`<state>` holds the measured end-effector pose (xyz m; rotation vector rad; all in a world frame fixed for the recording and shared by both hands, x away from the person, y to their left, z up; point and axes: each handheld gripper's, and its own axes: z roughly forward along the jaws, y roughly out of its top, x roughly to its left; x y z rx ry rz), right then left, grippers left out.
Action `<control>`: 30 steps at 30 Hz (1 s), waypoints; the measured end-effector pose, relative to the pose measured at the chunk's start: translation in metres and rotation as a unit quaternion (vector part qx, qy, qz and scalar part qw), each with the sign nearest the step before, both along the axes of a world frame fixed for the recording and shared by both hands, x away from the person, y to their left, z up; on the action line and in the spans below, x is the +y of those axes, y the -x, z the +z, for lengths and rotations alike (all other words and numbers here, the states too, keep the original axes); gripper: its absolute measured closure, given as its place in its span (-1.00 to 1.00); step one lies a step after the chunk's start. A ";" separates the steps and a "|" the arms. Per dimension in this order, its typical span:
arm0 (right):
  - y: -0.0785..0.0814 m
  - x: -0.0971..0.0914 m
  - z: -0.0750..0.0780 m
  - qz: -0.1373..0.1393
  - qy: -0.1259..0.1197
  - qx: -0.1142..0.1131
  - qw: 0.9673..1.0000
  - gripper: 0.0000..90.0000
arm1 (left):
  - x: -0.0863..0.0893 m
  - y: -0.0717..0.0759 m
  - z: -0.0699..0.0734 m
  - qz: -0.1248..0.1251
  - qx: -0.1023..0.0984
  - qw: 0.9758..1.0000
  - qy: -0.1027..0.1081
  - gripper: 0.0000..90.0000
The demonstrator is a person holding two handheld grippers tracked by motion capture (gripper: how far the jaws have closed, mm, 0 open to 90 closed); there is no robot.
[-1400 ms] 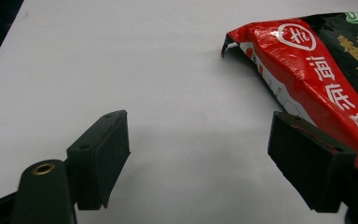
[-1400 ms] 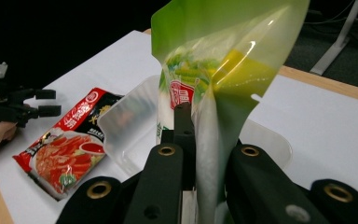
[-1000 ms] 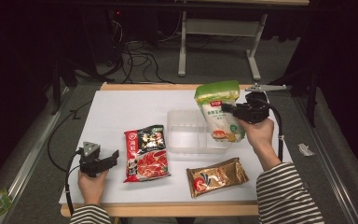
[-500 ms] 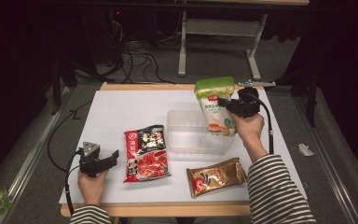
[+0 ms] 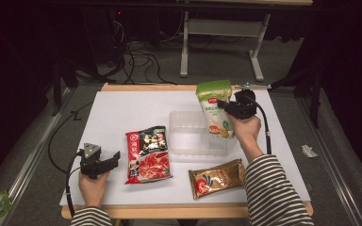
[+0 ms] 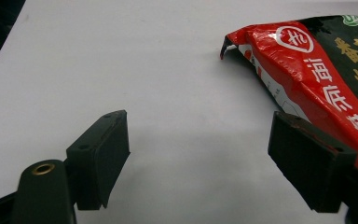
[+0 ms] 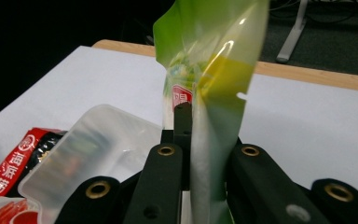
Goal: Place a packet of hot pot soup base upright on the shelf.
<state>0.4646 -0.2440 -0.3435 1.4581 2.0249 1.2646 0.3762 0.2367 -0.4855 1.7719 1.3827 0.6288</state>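
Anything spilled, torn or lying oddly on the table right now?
Nothing spilled or torn. The green-topped pouch hangs upright, pinched in the right gripper over the clear plastic tray. The red hotpot packet and golden-brown packet lie flat and slightly askew. The left gripper rests open.

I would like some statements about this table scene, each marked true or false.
1. The right gripper is shut on the green pouch. True.
2. The left gripper holds the red packet. False: its jaws stand open, with bare table between them, and the packet lies beside one jaw.
3. The green pouch hangs above the clear tray. True.
4. The brown packet lies inside the tray. False: it lies on the table, nearer the person than the tray.
5. The right sleeve is striped. True.
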 end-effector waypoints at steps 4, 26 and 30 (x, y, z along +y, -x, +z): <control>0.000 -0.001 -0.002 0.002 0.000 0.004 1.000 0.91 | 0.000 0.000 0.000 0.000 0.000 1.000 -0.001 -0.53; 0.018 -0.003 0.004 0.044 0.055 0.011 0.997 0.86 | 0.000 0.000 0.000 0.001 -0.002 1.000 -0.001 -0.54; 0.019 -0.004 0.002 0.047 0.066 0.019 0.997 0.86 | 0.000 0.000 0.000 0.001 -0.001 1.000 -0.001 -0.54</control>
